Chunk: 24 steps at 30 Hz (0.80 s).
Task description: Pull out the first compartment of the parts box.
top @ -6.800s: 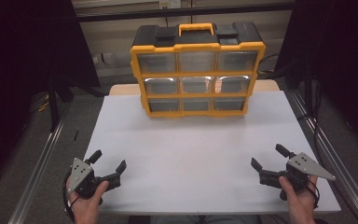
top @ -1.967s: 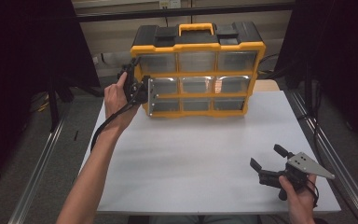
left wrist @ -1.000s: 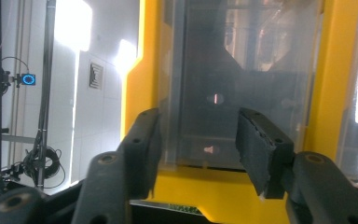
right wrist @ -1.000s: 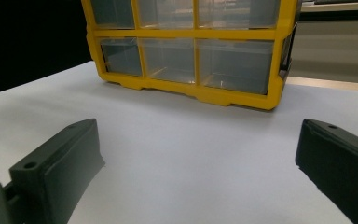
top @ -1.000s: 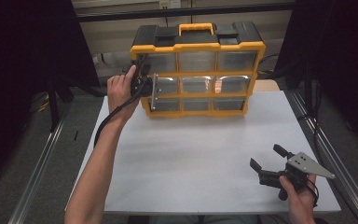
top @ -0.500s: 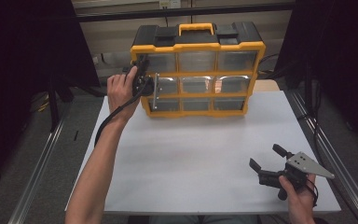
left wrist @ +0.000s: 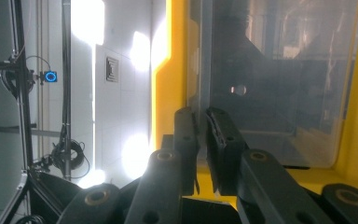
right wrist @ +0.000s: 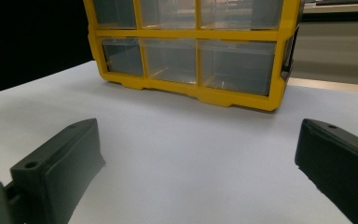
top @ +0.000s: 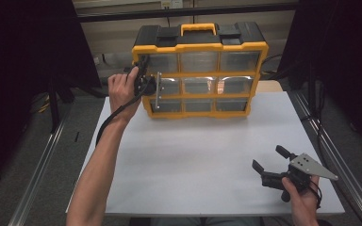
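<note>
— At the far edge of the bench (top: 188, 155) stands the yellow organiser (top: 199, 70), upright, black lid and yellow handle on top, its clear drawers facing the person. Where is the left gripper (top: 150, 88)?

— Up against the organiser's left side, level with the middle row of drawers. The left gripper view looks along the fingers (left wrist: 186, 140), which have just been closing and now stand nearly together, pinched on what looks like the edge of a clear drawer (left wrist: 270, 84) beside the yellow frame. What exactly sits between the pads cannot be made out.

— And the right gripper (top: 272, 163)?

— Near the bench's front right corner, held low in the right hand (top: 301, 195), well apart from the organiser. Its fingers (right wrist: 56, 163) stand wide apart with nothing between them, pointing toward the bottom row of drawers.
</note>
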Each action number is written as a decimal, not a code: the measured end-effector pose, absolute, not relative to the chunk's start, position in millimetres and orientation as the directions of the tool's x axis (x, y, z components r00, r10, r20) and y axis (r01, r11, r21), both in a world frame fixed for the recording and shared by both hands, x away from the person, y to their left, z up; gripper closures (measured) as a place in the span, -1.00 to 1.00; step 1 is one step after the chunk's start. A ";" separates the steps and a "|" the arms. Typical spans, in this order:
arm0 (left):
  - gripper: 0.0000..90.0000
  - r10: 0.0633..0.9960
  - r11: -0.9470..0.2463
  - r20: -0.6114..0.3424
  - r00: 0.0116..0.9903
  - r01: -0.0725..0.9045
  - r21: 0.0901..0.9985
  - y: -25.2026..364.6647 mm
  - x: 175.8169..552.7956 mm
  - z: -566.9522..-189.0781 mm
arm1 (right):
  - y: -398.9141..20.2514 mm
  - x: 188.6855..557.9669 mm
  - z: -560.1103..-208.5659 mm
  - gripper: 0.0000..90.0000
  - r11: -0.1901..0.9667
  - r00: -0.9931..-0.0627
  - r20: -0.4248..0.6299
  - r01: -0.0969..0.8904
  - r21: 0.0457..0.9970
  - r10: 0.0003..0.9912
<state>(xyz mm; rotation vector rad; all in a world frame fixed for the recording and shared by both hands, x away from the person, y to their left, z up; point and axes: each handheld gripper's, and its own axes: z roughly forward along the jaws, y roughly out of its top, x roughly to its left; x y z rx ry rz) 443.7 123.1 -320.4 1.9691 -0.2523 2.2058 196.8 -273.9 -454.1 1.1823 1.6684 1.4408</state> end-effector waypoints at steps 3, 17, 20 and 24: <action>0.85 0.016 -0.968 0.992 -0.126 -0.250 -0.016 122.9 443.8 -319.5 | -273.9 196.6 -453.8 -0.99 -0.002 -0.401 0.093 0.223 0.975 0.911; 0.84 0.069 -0.968 0.993 -0.096 -0.247 0.044 124.4 440.5 -318.7 | -274.1 196.5 -453.8 -0.99 -0.006 -0.400 0.097 0.221 0.975 0.911; 0.84 0.066 -0.964 0.994 -0.091 -0.265 0.040 125.1 441.0 -318.0 | -274.1 196.5 -453.8 -0.99 -0.005 -0.402 0.095 0.218 0.976 0.911; 0.84 0.049 -0.966 0.994 -0.095 -0.259 0.023 125.4 439.8 -318.1 | -274.9 196.3 -453.8 -0.99 -0.005 -0.397 0.094 0.219 0.976 0.913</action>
